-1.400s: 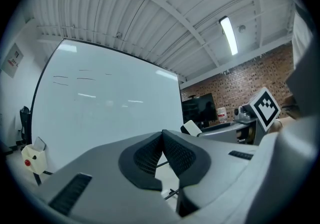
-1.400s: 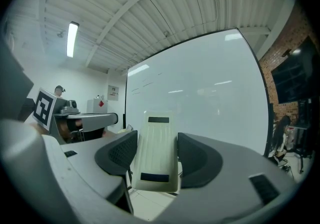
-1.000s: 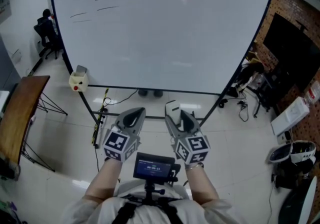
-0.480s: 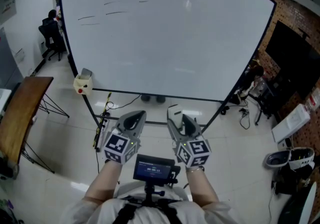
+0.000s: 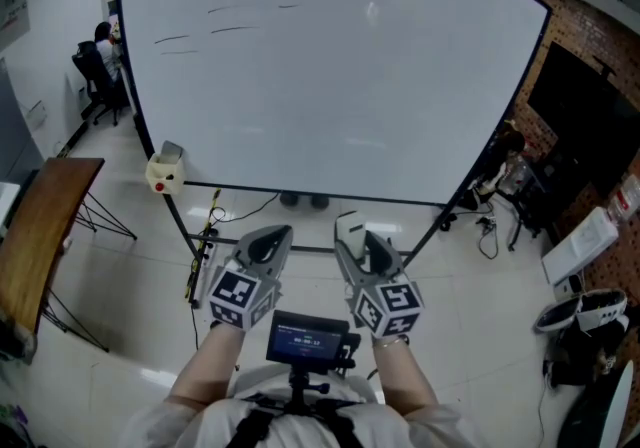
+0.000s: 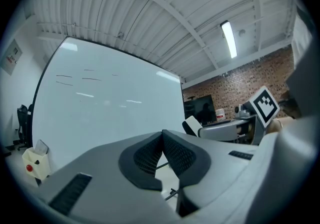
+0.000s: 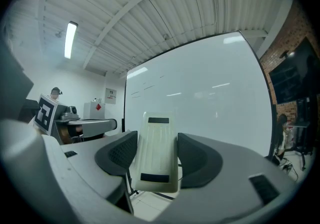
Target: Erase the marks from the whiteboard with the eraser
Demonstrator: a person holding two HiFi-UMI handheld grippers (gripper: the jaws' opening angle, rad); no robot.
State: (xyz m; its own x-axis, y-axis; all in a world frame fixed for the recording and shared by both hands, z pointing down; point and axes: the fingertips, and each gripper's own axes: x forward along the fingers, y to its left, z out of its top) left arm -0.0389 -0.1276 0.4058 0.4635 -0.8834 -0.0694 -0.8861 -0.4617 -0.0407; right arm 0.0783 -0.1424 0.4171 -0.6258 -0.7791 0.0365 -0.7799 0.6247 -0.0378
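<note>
A large whiteboard [image 5: 330, 86] on a stand fills the upper head view, with a few thin dark marks [image 5: 235, 18] near its top left. The marks [image 6: 82, 79] also show in the left gripper view. My right gripper [image 5: 352, 233] is shut on a cream-white eraser [image 5: 346, 226], held upright between the pads; the eraser [image 7: 157, 153] fills the middle of the right gripper view. My left gripper [image 5: 268, 241] is beside it, shut with nothing between its jaws. Both grippers hang low, well short of the board.
A small cream box [image 5: 164, 172] with a red button hangs at the board's lower left corner. A wooden table [image 5: 40, 226] stands at left, a seated person [image 5: 100, 61] beyond it. Cables, chairs and a dark screen [image 5: 585, 126] crowd the right side.
The view shifted so the whiteboard sits slightly lower and further right than a second ago. Both grippers kept their places, the eraser still in the right one.
</note>
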